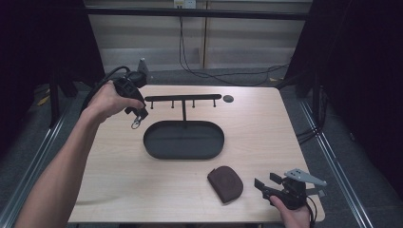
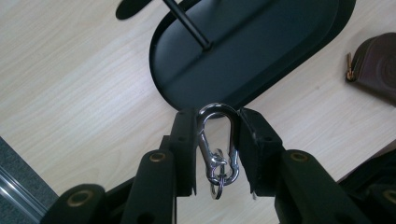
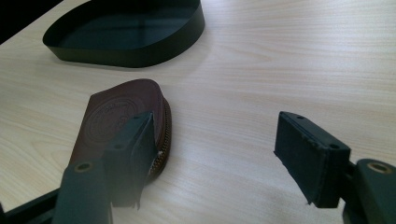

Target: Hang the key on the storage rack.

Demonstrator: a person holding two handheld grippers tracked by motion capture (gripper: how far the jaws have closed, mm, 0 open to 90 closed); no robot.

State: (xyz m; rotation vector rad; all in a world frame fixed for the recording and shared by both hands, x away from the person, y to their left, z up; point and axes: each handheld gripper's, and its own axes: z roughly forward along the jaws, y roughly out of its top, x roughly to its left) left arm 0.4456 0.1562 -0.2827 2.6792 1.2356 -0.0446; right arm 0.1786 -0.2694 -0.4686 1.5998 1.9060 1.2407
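Pale wood tabletop (image 1: 142, 180) with dark floor and curtains around it carries the work. A silver carabiner (image 2: 219, 140) is clamped between the fingers (image 2: 187, 154) of the left gripper (image 1: 138, 114), its long axis running along the fingers, rounded end outward, small ring hanging from the other end. In the high view it dangles above the tabletop, just off the left end of the hook rack (image 1: 183, 98) and below the level of the bar. The nearest peg lies just to the right of the carabiner and slightly higher, so hanging it would likely call for a short lift and a shift rightward; the left hand (image 1: 107, 100) is by far the nearer one.

Under the rack, the black oval tray (image 1: 157, 147) that forms its base holds nothing. A brown pouch (image 1: 225, 183) lies flat on the tabletop near the front edge, well apart from the tray. The right gripper (image 1: 268, 183) rests just right of the pouch, fingers spread wide with nothing between them; one finger (image 3: 133, 149) stands in front of the pouch's edge.
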